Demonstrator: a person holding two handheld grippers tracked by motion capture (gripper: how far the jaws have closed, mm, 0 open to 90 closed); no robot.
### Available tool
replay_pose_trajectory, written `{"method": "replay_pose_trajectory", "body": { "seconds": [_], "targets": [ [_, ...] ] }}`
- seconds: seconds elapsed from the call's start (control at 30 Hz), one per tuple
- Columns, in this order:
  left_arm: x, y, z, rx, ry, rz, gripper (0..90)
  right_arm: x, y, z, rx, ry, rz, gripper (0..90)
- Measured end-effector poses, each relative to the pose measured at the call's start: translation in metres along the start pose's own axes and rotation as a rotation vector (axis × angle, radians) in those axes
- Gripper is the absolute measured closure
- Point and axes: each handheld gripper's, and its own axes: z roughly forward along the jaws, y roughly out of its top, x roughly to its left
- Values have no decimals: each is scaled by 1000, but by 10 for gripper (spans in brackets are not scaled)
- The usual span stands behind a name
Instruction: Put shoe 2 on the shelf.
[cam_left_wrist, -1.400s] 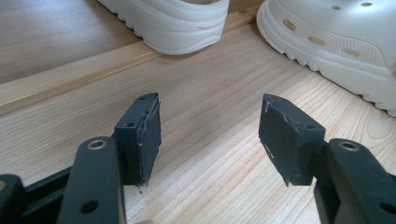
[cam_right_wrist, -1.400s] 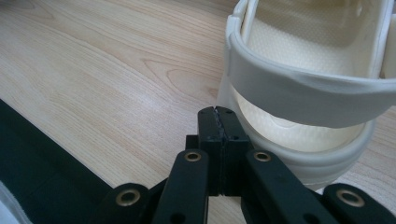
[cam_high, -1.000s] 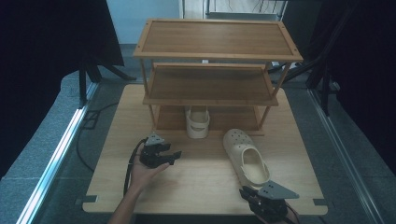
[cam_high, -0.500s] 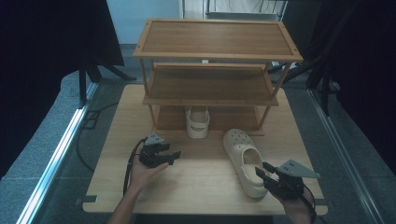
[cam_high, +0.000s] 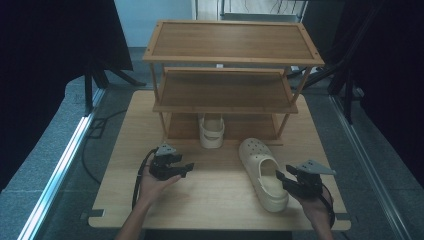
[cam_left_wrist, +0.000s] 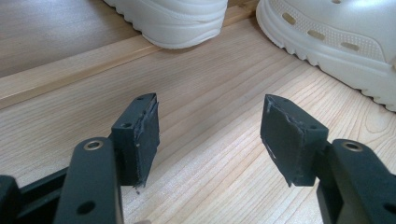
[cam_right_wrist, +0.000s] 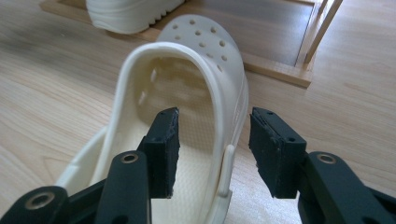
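A cream clog (cam_high: 262, 173) lies on the wooden table, toe toward the shelf rack. My right gripper (cam_high: 283, 178) is open at the clog's heel end, and in the right gripper view its jaws straddle the clog's right side wall (cam_right_wrist: 233, 126) without closing on it. A second cream clog (cam_high: 211, 131) sits on the bottom shelf of the rack, heel outward. My left gripper (cam_high: 186, 169) rests open over bare table left of the loose clog, nothing between its pads (cam_left_wrist: 148, 135). The left gripper view shows both clogs ahead: the shelved one (cam_left_wrist: 173, 21) and the loose one (cam_left_wrist: 336, 42).
A three-tier wooden shelf rack (cam_high: 227, 80) stands at the back of the table (cam_high: 215, 200). Its top and middle shelves are bare. A black cable (cam_high: 140, 175) trails from the left gripper. Dark curtains and stands surround the table.
My right gripper has moved up from the table's front edge to the heel of the loose clog. The left gripper has stayed put.
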Motion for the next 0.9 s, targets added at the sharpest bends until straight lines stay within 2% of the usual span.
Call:
{"method": "replay_pose_trajectory", "body": {
  "seconds": [0.2, 0.43, 0.73, 0.9],
  "targets": [
    [0, 0, 1, 5, -1, 2, 376, -4, -2, 13, 25, -5, 9, 528],
    [-1, 0, 2, 7, -2, 3, 376, -8, 1, 24, 54, 21, 30, 599],
    [0, -1, 3, 14, -2, 3, 375, -11, 4, 27, 77, 25, 41, 626],
    [0, -1, 4, 14, -3, 2, 375, -12, 7, 25, 61, 19, 47, 616]
  ]
}}
